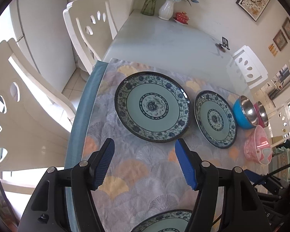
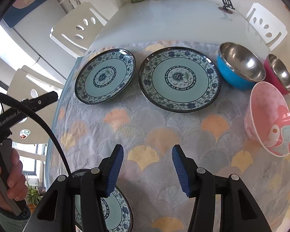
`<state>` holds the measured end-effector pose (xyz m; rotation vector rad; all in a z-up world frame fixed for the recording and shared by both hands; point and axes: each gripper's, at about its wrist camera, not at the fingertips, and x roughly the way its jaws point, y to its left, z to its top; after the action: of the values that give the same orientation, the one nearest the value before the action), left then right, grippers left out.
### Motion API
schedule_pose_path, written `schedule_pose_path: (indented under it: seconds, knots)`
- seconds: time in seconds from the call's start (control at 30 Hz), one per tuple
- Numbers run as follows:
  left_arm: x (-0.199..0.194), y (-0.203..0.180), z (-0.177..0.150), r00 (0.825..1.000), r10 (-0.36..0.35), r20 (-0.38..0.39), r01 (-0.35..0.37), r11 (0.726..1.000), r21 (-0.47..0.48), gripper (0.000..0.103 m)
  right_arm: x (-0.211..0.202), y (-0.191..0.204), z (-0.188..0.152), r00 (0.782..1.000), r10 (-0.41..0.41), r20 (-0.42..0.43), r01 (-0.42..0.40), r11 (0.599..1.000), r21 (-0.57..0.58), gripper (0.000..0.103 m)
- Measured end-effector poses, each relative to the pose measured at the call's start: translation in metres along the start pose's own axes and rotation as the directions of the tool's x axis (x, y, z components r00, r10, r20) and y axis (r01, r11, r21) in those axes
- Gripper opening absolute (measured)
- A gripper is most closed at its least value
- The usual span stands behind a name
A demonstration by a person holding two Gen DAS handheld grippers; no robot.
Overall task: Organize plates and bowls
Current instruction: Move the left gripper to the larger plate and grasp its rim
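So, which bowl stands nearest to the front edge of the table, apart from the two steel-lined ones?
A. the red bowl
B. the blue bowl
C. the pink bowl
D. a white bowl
C: the pink bowl sits in front of the blue bowl and red bowl, closer to the camera.

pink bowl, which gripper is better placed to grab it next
Right. In the right wrist view the pink bowl lies close beside the open right gripper. In the left wrist view the bowl sits far from the left gripper, past two blue patterned plates.
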<state>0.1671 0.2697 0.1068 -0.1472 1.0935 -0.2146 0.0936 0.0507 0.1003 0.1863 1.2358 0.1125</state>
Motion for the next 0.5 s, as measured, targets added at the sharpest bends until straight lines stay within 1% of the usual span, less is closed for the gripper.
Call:
schedule_pose_path:
  seconds: [0.37,0.5]
  knots:
    - [0.006,0.003,0.002,1.0,-0.004,-0.006,0.004,1.0,-0.001,0.063,0.009,0.0,0.002,1.0,-0.002,-0.027,0.002,1.0,0.008,0.051]
    - [0.009,0.008,0.004,1.0,0.006,-0.011,-0.006,1.0,0.003,0.063,0.013,0.003,0.002,0.999,0.002,-0.033,-0.002,1.0,0.004,0.051]
